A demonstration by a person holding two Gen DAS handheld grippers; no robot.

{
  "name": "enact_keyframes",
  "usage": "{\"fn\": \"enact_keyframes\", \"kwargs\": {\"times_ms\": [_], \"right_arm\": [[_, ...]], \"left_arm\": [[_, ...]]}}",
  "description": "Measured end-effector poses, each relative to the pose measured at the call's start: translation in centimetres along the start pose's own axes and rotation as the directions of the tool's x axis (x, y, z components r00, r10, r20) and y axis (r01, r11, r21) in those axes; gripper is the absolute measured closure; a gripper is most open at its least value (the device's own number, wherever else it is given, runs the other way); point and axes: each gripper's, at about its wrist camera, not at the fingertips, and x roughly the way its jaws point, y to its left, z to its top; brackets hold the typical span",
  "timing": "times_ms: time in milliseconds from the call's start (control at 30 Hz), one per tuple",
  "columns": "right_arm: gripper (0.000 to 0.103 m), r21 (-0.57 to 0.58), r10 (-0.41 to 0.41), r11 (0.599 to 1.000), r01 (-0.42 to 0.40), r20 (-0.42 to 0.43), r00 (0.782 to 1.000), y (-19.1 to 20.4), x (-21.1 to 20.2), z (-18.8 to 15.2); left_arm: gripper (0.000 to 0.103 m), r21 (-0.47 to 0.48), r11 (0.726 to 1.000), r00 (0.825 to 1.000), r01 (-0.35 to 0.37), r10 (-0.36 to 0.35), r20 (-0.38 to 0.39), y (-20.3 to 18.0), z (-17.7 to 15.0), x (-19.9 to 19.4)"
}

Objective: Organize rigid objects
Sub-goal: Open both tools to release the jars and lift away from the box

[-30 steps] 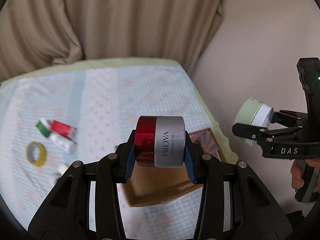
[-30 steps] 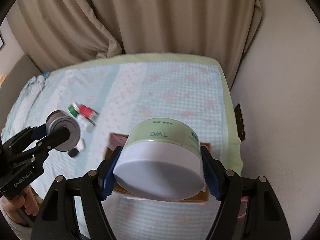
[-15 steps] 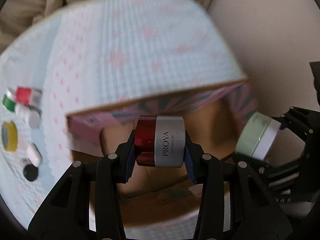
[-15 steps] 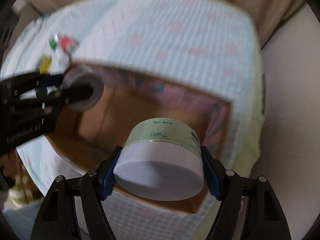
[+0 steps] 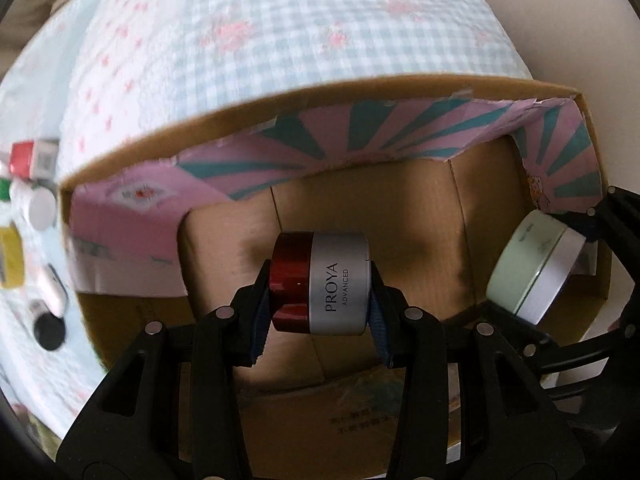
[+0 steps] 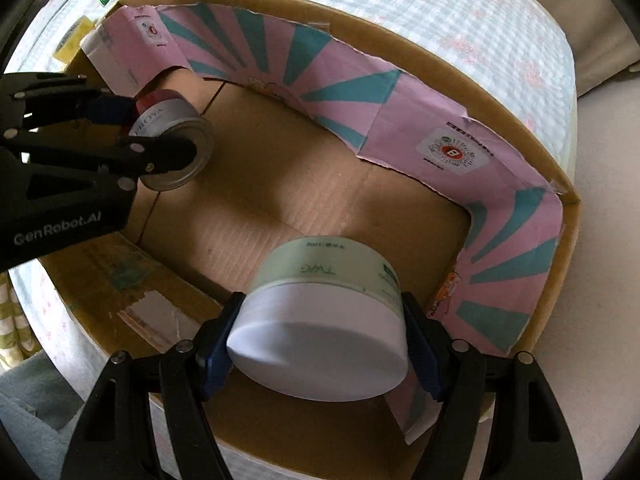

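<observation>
My left gripper [image 5: 318,300] is shut on a red and silver PROYA jar [image 5: 320,283], held on its side inside the open cardboard box [image 5: 360,80]. My right gripper [image 6: 320,332] is shut on a pale green and white TWG jar [image 6: 324,316], held above the box floor near its right wall. The TWG jar also shows in the left wrist view [image 5: 534,264] at the right. The PROYA jar shows in the right wrist view [image 6: 172,140] at the left, with the left gripper [image 6: 160,136] around it. The box floor [image 6: 304,184] is bare cardboard.
The box has pink and teal paper on its inner walls [image 6: 360,92] and sits on a checked bedspread [image 5: 280,20]. Left of the box lie small items: a red-capped bottle [image 5: 30,160], a white cap [image 5: 40,208], yellow tape [image 5: 10,256], a black cap [image 5: 50,330].
Both grippers have moved down and forward from above the bed into the cardboard box, each still holding its jar. The box now fills both views.
</observation>
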Motion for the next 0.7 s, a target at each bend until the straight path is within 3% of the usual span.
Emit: {"fn": "enact_keyframes", "kwargs": {"times_ms": [133, 167, 200, 367, 467, 700], "right_arm": [[0.032, -0.019, -0.013, 1.000, 0.013, -0.008, 1.000, -0.1, 0.2, 0.8], [0.028, -0.022, -0.033, 0.999, 0.033, -0.001, 0.999, 0.1, 0.2, 1.1], [0.002, -0.018, -0.047, 0.999, 0.047, 0.007, 0.999, 0.3, 0.0, 0.8], [0.000, 0.039, -0.016, 0.999, 0.012, 0.115, 0.993, -1.0, -2.1, -0.1], [0.000, 0.041, -0.015, 0.999, 0.011, 0.080, 0.997, -1.2, -2.0, -0.8], [0.000, 0.044, -0.014, 0.999, 0.009, 0.128, 0.992, -1.7, -3.9, -2.3]], "left_arm": [[0.062, 0.040, 0.999, 1.000, -0.022, 0.022, 0.020, -0.6, 0.8, -1.2], [0.038, 0.054, 0.998, 0.999, -0.028, 0.027, 0.026, -0.8, 0.9, -1.7], [0.001, 0.061, 0.997, 0.999, -0.038, 0.036, 0.035, -0.9, 1.0, -2.1], [0.000, 0.045, 0.999, 0.997, -0.028, 0.025, 0.073, -0.4, 0.9, -3.8], [0.000, 0.030, 0.999, 0.997, -0.026, 0.024, 0.072, -0.2, 0.3, -4.0], [0.000, 0.032, 0.999, 0.995, -0.030, 0.026, 0.093, -0.5, -0.8, -5.6]]}}
